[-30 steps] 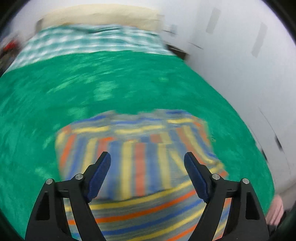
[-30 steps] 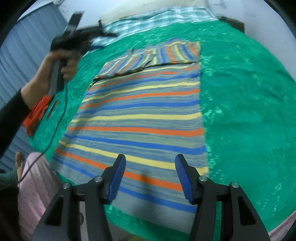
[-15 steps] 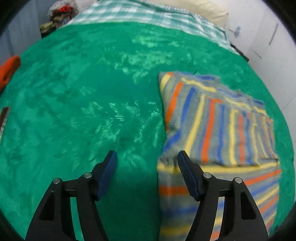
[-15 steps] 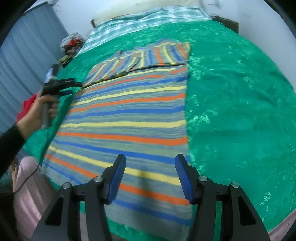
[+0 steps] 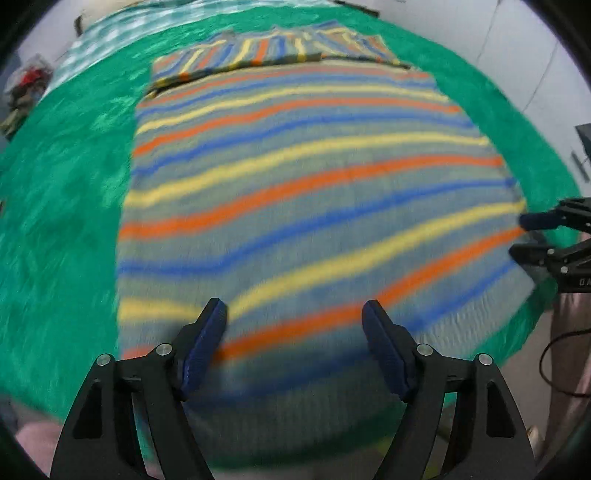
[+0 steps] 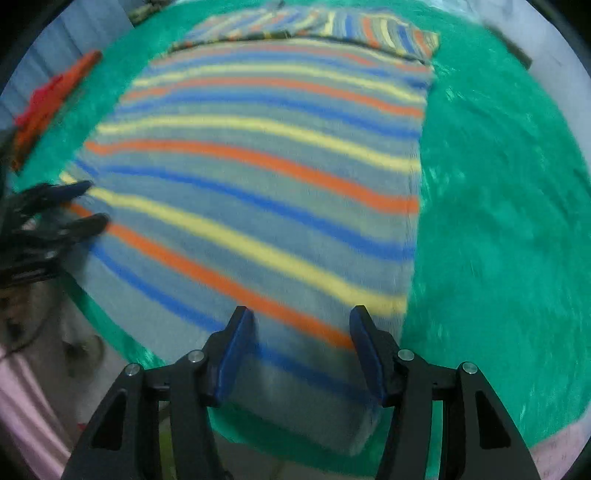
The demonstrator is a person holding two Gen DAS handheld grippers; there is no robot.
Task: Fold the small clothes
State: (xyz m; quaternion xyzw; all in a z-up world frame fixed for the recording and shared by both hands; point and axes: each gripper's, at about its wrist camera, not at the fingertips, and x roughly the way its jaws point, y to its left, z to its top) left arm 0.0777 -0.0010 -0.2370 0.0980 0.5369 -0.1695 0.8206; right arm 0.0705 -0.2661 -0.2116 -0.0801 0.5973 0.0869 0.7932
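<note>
A striped garment (image 5: 314,192) in grey, blue, yellow and orange lies flat on a green bedspread (image 5: 59,206); its far end is folded over (image 5: 273,48). It also shows in the right wrist view (image 6: 258,177). My left gripper (image 5: 295,332) is open and empty above the garment's near hem at its left side. My right gripper (image 6: 301,339) is open and empty above the near hem at its right side. Each gripper shows at the other view's edge: the right gripper in the left wrist view (image 5: 543,236), the left gripper in the right wrist view (image 6: 74,206).
The green bedspread (image 6: 498,221) surrounds the garment. A red-orange cloth (image 6: 51,99) lies at the bed's left edge. A checked sheet (image 5: 122,26) is at the head of the bed. A pile of clothes (image 5: 22,92) lies off the far left. A white wall (image 5: 517,55) is to the right.
My left gripper has swung from the garment's far left side back to its near hem. My right gripper has dropped closer to the near hem. Both stay open.
</note>
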